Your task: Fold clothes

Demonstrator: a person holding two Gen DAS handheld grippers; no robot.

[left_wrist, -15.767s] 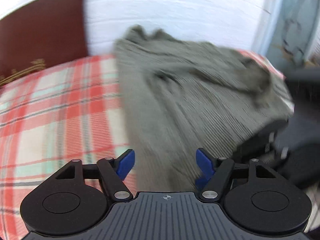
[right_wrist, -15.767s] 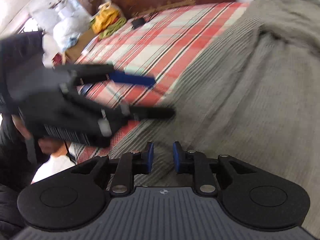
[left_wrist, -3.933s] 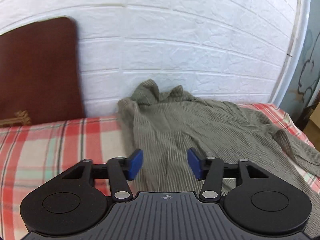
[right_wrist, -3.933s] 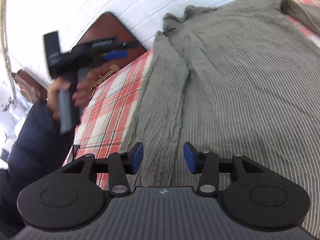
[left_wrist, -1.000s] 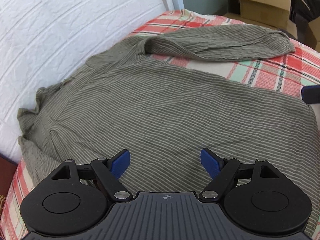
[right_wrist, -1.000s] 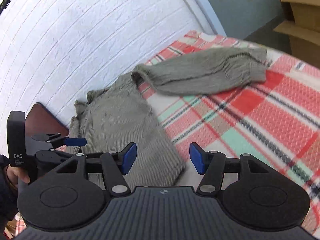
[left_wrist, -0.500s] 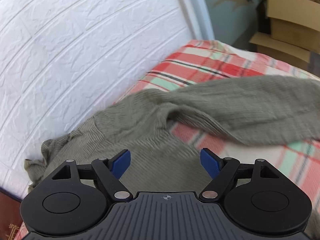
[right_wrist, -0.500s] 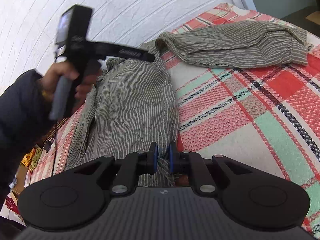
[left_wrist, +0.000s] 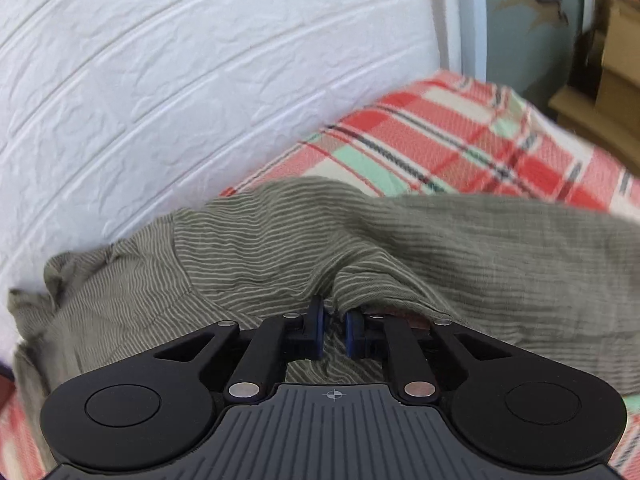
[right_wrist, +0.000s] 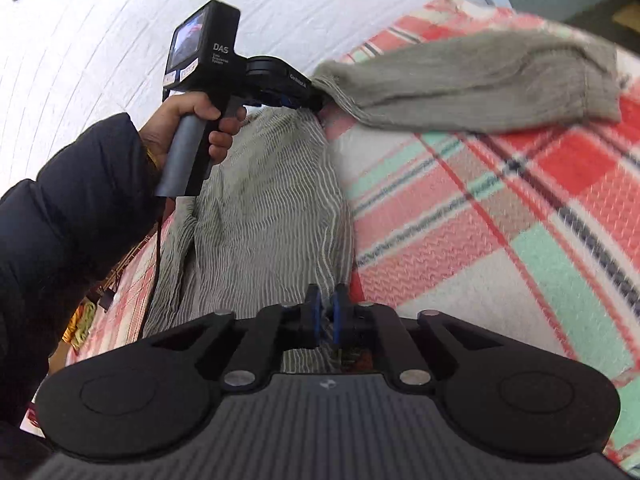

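Observation:
A grey-green striped shirt (left_wrist: pixel 256 264) lies on a red plaid bed. My left gripper (left_wrist: pixel 334 330) is shut on the shirt where the sleeve (left_wrist: pixel 500 236) meets the body, cloth bunched between its blue pads. In the right wrist view the shirt body (right_wrist: pixel 264 216) runs from that left gripper (right_wrist: pixel 314 100) down to my right gripper (right_wrist: pixel 327 318), which is shut on the shirt's lower side edge. The sleeve (right_wrist: pixel 472 80) stretches out to the right across the blanket.
The plaid blanket (right_wrist: pixel 500 232) covers the bed. A white brick-pattern wall (left_wrist: pixel 200 80) runs along the far side. A hand and dark sleeve (right_wrist: pixel 72 208) hold the left gripper. Cardboard boxes (left_wrist: pixel 608 80) stand beyond the bed's end at the right.
My left gripper was open over the shoulder half a second ago; it has come down and shut on the cloth at the sleeve's base. My right gripper stays shut on the side edge.

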